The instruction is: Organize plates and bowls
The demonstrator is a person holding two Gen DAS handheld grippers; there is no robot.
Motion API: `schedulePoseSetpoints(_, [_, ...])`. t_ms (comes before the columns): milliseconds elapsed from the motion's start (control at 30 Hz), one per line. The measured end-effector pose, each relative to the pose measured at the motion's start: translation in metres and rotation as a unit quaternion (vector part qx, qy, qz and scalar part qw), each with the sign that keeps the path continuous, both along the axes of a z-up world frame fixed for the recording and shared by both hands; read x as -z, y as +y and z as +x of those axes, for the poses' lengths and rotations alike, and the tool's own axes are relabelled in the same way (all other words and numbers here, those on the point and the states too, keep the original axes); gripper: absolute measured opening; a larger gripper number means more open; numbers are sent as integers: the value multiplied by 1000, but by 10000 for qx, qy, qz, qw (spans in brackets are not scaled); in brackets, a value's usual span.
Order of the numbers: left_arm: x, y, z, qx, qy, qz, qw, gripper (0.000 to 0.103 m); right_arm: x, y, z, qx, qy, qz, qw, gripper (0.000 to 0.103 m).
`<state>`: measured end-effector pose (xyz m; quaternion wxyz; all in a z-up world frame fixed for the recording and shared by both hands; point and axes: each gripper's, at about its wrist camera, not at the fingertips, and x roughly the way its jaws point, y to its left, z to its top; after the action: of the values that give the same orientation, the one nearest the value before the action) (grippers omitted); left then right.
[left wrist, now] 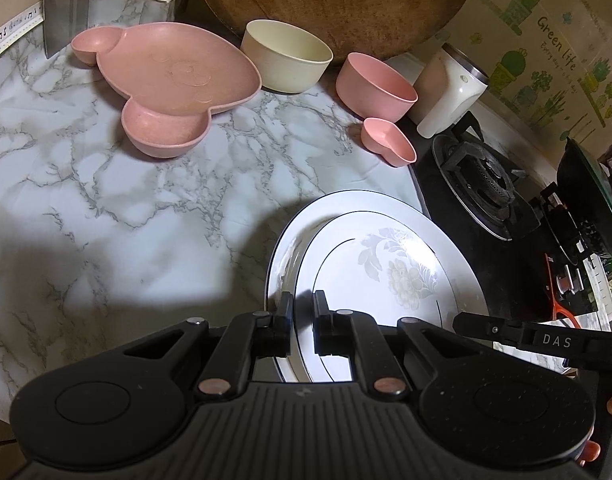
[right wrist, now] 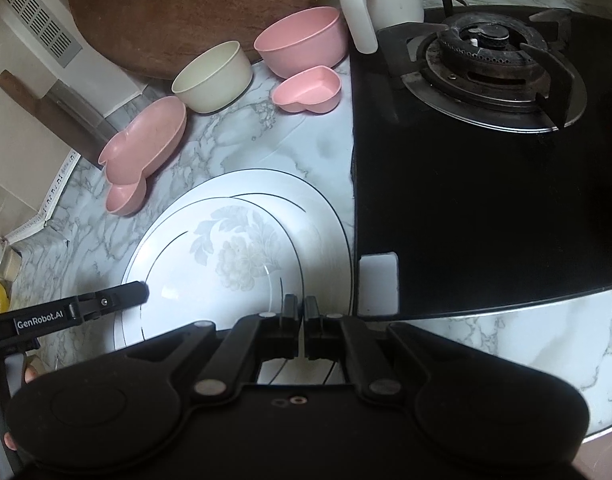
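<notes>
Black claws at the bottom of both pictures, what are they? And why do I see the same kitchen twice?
They are two grabbing tools, one in each hand of a person. Each has a camera looking along its two fingers, so you get one picture from the left gripper and one from the right gripper. That is why the kitchen shows twice, from two sides.

On the marble counter are a pink divided tray, a cream bowl, a pink bowl and a small heart dish. A gas stove sits beside them.

Each gripper seems to pinch one edge of the flowered plate, which sits over a bigger white plate.
</notes>
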<state>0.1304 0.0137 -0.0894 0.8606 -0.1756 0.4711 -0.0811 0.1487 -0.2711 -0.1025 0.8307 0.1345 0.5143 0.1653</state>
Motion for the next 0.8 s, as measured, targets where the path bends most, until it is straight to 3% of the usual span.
schedulePoseSetpoints(333, [2,-2,2,46,5,24,10000,8,0,3,2,-33,17,-77,10000,5])
schedulePoseSetpoints(600, [5,-3,6,106,28,-14,9999,8,-5,5,5,-94,123,-186,9997,15])
schedulePoseSetpoints(800, [5,-4,7,134,55,15,9999,8,-8,2,6,-136,115,-224,9996,17])
